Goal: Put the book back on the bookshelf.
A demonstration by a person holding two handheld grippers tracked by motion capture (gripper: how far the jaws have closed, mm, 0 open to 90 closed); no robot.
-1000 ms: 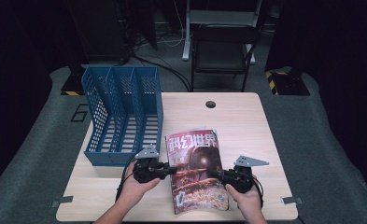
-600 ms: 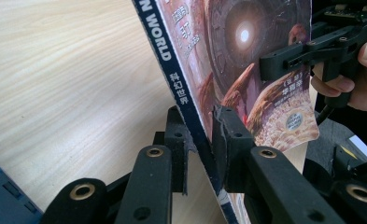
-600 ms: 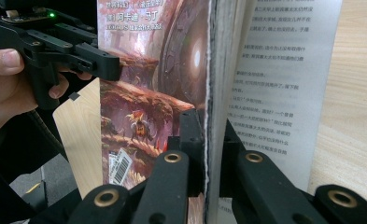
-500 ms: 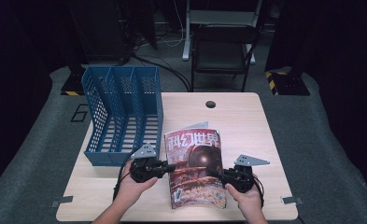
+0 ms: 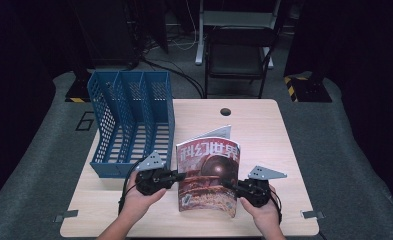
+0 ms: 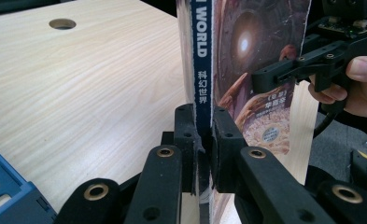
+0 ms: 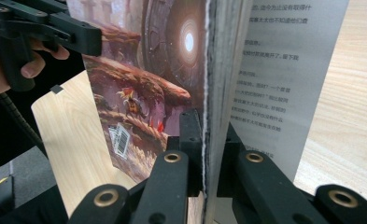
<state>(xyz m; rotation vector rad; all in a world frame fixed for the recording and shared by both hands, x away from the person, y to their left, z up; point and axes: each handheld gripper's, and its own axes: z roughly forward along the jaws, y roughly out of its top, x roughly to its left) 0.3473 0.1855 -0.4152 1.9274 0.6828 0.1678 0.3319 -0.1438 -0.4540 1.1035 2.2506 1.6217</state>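
Dark room, pale wood surface (image 5: 264, 125) with a blue file rack (image 5: 131, 120) at its left. The magazine (image 5: 209, 175) stands upright between both claws. Left claw (image 6: 203, 140) just clenched onto its spine; right claw (image 7: 208, 149) grips the open edge.

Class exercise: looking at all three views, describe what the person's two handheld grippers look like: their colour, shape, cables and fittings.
Both the left gripper and the right gripper are black, pistol-like tools. Each carries a grey three-cornered plate on top and trails a black cable. Up close, the fingers are flat black blocks on jointed black arms fastened with brass-coloured ringed rivets. No sleeves show on the forearms.
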